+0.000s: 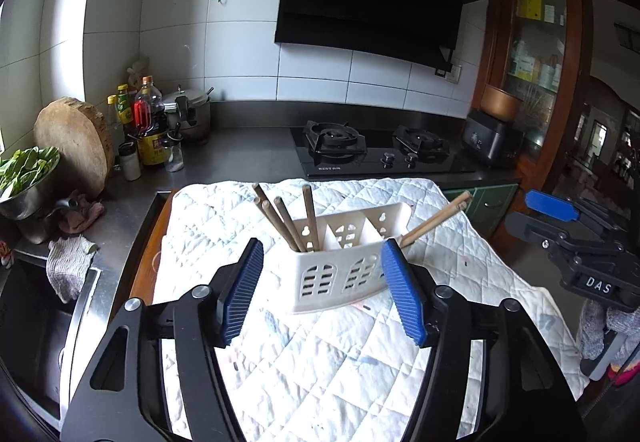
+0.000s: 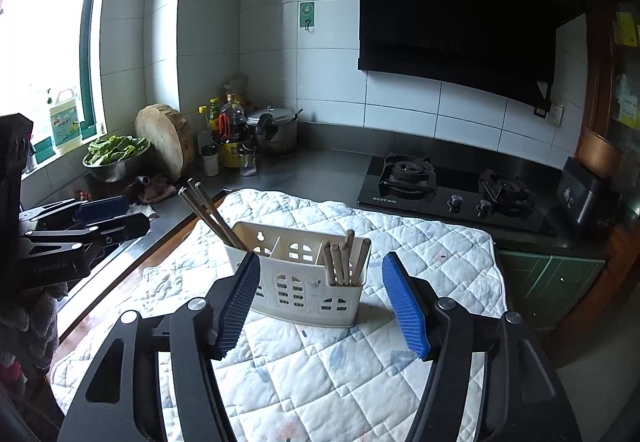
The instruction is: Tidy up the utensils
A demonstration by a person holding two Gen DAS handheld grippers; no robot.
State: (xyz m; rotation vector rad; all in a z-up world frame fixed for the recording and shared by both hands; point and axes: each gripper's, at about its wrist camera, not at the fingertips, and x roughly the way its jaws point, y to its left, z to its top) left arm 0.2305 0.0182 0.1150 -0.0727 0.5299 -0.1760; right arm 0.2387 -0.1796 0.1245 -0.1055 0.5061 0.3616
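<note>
A white slotted utensil holder (image 1: 344, 274) (image 2: 304, 282) stands upright on a quilted white cloth (image 1: 320, 362) (image 2: 320, 370). Wooden chopsticks lean out of its end compartments: several (image 1: 288, 218) in one, a pair (image 1: 436, 222) in the other. The right wrist view shows the same pair (image 2: 212, 214) and the same group (image 2: 342, 262); the middle compartment looks empty. My left gripper (image 1: 322, 244) is open just short of the holder, with nothing between its pads. My right gripper (image 2: 320, 258) is open too, facing the holder from the other side. Each appears at the edge of the other's view: right gripper (image 1: 552, 206), left gripper (image 2: 100, 208).
Behind the cloth are a black gas stove (image 1: 376, 150) and a dark cooker (image 1: 492, 138). On the left counter stand a round wooden board (image 1: 76, 146), bottles (image 1: 150, 126), a pot (image 1: 192, 114) and a bowl of greens (image 1: 24, 178). A sink (image 1: 36, 330) lies at left.
</note>
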